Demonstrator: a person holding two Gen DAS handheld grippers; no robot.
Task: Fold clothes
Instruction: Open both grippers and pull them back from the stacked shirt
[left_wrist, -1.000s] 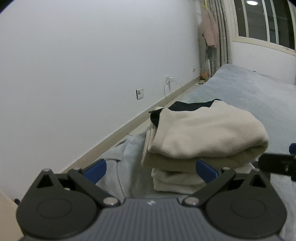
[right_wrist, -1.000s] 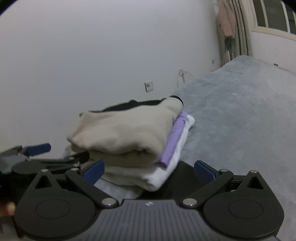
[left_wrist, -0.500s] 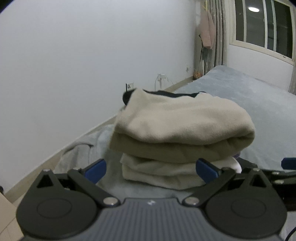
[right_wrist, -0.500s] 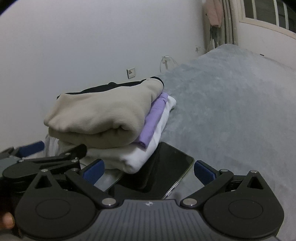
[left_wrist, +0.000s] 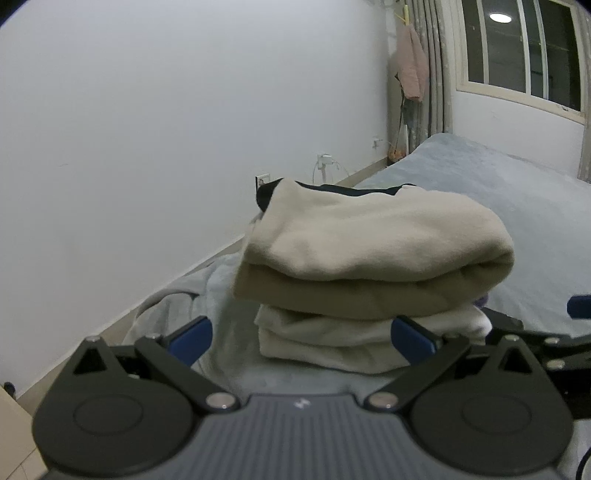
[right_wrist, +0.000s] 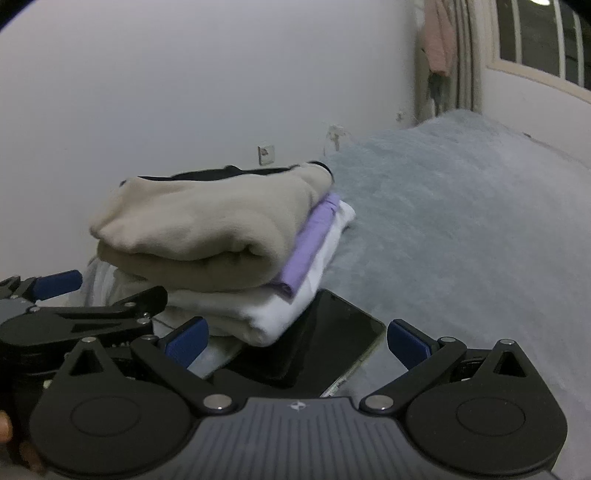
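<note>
A stack of folded clothes (left_wrist: 369, 280) sits on a bed covered in a grey-blue blanket (right_wrist: 461, 221), close to the bed's left edge beside a white wall (left_wrist: 147, 129). On top is a thick beige garment (right_wrist: 207, 225) with a dark trim at its far side; under it a thin purple layer (right_wrist: 314, 236) shows along the right edge, and a white folded garment (right_wrist: 295, 302) lies at the bottom. A dark phone (right_wrist: 325, 343) lies flat on the blanket, touching the near right corner of the stack and partly tucked under it.

The left tool (left_wrist: 301, 334) is held level and low, pointing at the near side of the stack; its blue-tipped fingers (left_wrist: 410, 334) are spread wide apart and hold nothing, the right one just before the white garment's near face. The right tool (right_wrist: 295, 338) is also held low and level at the near right corner of the stack, its fingers (right_wrist: 186, 334) wide apart and empty, with the phone lying between them. In the right wrist view the left tool (right_wrist: 59, 295) shows at the left edge, just beside the stack's near left side.

Far off, a pink garment (left_wrist: 412, 62) hangs by a curtain next to a window (left_wrist: 517, 48), and a wall socket (right_wrist: 266, 153) sits behind the stack
</note>
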